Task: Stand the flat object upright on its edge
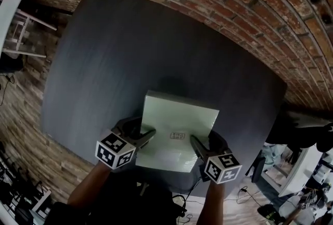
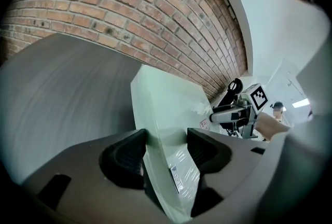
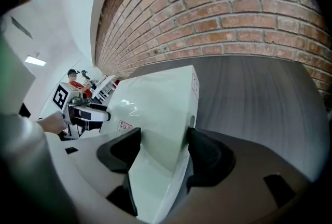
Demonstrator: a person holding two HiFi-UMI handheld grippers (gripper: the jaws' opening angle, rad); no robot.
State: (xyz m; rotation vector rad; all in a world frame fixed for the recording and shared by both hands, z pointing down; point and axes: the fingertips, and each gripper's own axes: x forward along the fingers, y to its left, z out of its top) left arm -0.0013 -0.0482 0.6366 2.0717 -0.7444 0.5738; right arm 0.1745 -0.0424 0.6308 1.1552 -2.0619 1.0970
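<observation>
Both grippers — left gripper (image 1: 147, 137), right gripper (image 1: 196, 144) — clamp the pale green box's (image 1: 179, 125) near edge over the dark surface (image 1: 114, 57).

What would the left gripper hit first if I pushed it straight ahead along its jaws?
The pale green box: the left gripper is shut on its edge, so it would push the box along. Past it lies the grey table top, then likely the brick wall; depth is unclear.

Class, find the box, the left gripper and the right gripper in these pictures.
box (image 1: 177, 121), head view, pale top face.
left gripper (image 2: 165, 151), left gripper view, midway between jaws clamping the box.
right gripper (image 3: 162, 149), right gripper view, midway between jaws clamping the box.
</observation>
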